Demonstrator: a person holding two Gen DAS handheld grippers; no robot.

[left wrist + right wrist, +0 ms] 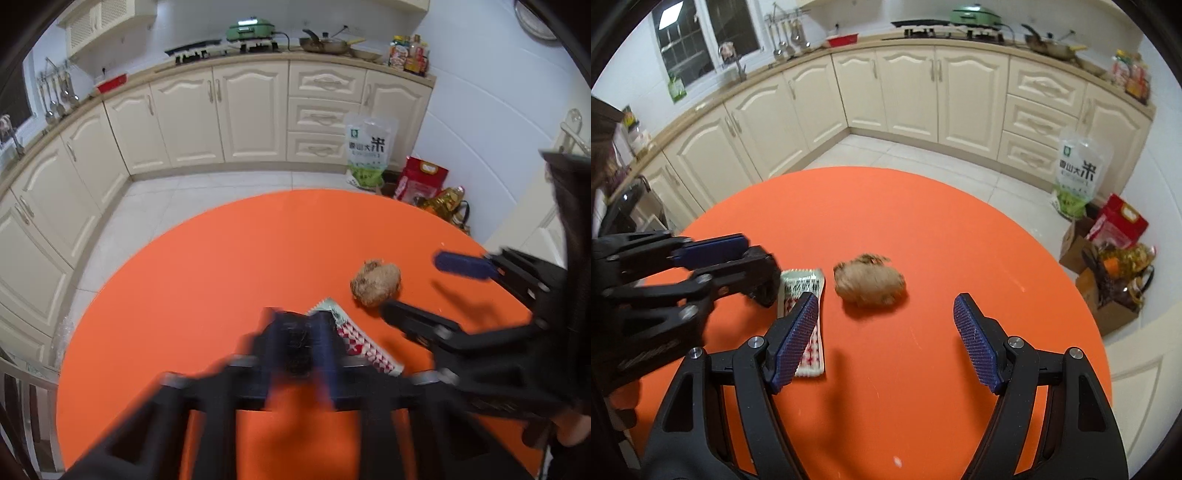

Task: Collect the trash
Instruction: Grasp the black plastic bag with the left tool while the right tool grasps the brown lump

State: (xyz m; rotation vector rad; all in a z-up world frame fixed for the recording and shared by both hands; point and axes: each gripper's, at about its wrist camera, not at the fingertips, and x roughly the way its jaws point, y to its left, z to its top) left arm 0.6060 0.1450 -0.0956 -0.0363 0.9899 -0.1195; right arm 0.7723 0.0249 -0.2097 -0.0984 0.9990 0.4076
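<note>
The left gripper (306, 339) has its 2 blue-padded fingers clenched together, blurred in its own view; its tips sit at the near end of a flat, crinkled snack wrapper (803, 317), white and green with a red-and-white pattern. Whether the pads actually pinch the foil cannot be told.

The right gripper (886, 339) is released, its 2 ribbed blue pads spread wide. A crumpled, fibrous brown wad (870, 282), roughly oval, lies just ahead of the gap between them, clear of both. The wrapper's long edge runs under the right gripper's left finger.

Both pieces of trash rest on a smooth, round orange table (923, 229), close beside each other but not touching.
</note>
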